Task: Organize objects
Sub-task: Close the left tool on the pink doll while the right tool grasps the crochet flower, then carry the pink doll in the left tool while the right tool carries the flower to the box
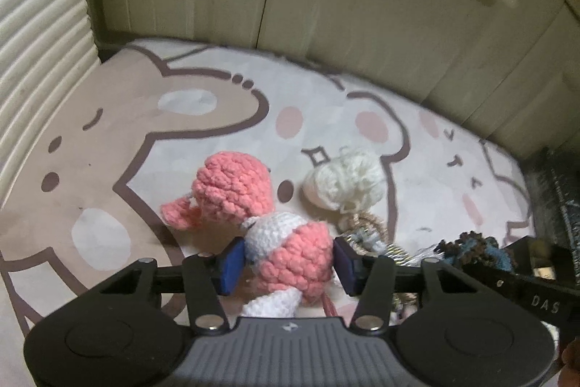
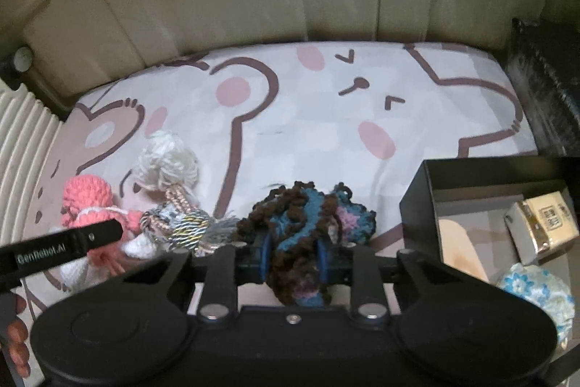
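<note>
Now | left fingers (image 1: 288, 263) angled down, clamping pink-white toy (image 1: 286, 256) | right fingers (image 2: 294, 260) seemingly gripping brown-blue crochet (image 2: 304, 223)

Both handheld grippers are matte black, with two round bulges on the body, silver rivets at the linkage arms and blue pads on the fingers (image 1: 232, 262). The left gripper (image 1: 288, 263) has a grey ribbed centre plate bearing a small white emblem; its side bar reads "GenRobot.AI". The right gripper (image 2: 295, 260) has an all-black body with one small screw at its middle.

Pink-and-white toy (image 1: 275, 234): chunky crochet yarn. Mat (image 2: 326, 133): soft, matt printed cloth. Box (image 2: 420, 194): smooth, matt black.
</note>
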